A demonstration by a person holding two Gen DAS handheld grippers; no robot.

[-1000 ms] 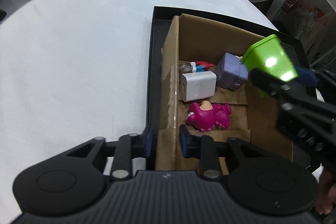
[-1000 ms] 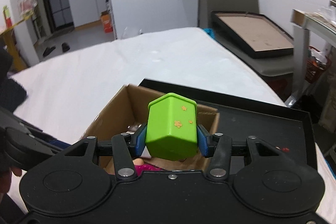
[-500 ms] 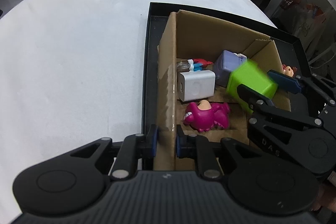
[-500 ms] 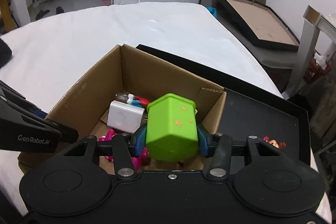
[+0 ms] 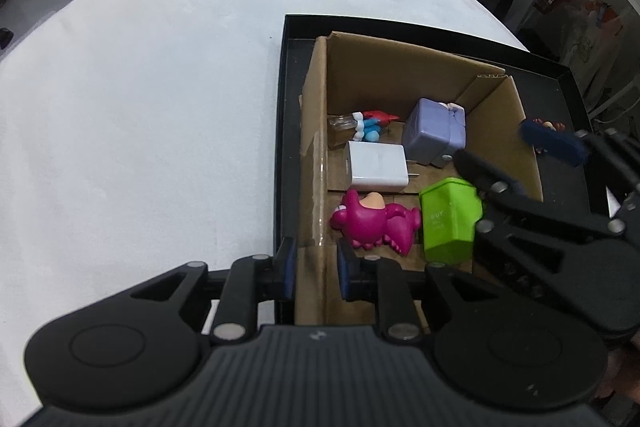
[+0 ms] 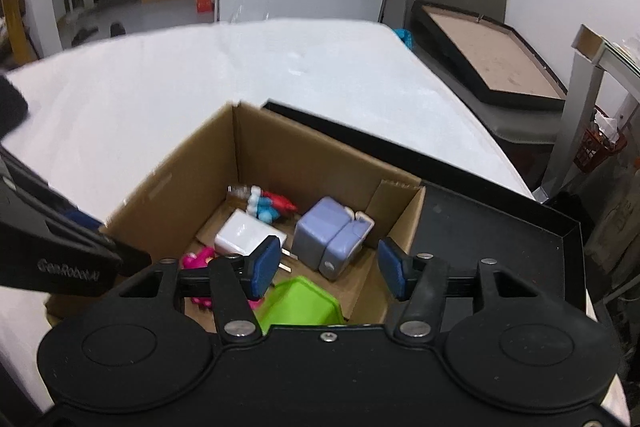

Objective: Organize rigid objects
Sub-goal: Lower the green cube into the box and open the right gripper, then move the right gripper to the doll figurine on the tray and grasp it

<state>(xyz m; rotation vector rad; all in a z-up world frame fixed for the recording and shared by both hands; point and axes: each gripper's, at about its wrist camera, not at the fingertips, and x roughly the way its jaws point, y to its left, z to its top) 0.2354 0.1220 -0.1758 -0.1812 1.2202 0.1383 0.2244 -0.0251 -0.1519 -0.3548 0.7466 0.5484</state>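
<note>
A green toy bin (image 5: pixel 450 219) (image 6: pixel 300 303) lies inside the cardboard box (image 5: pixel 400 75) (image 6: pixel 288 155), next to a pink toy (image 5: pixel 372 219). Above it my right gripper (image 6: pixel 328 267) (image 5: pixel 516 155) has its jaws opening and holds nothing. My left gripper (image 5: pixel 316 269) straddles the box's near left wall. Its jaws are easing open, with both pads still against the cardboard. Also in the box are a white charger (image 5: pixel 376 171), a purple cube (image 5: pixel 434 137) and a small red and blue figure (image 5: pixel 368 125).
The box stands in a black tray (image 5: pixel 400 23) (image 6: pixel 500 219) on a white table (image 5: pixel 160 107). A small toy (image 5: pixel 548 125) lies on the tray right of the box, partly behind my right gripper. A framed board (image 6: pixel 488 59) leans beyond the table.
My right gripper lowered the green bin into the box and let go; the bin now lies on the box floor. My left gripper closed on the box wall, then eased slightly.
</note>
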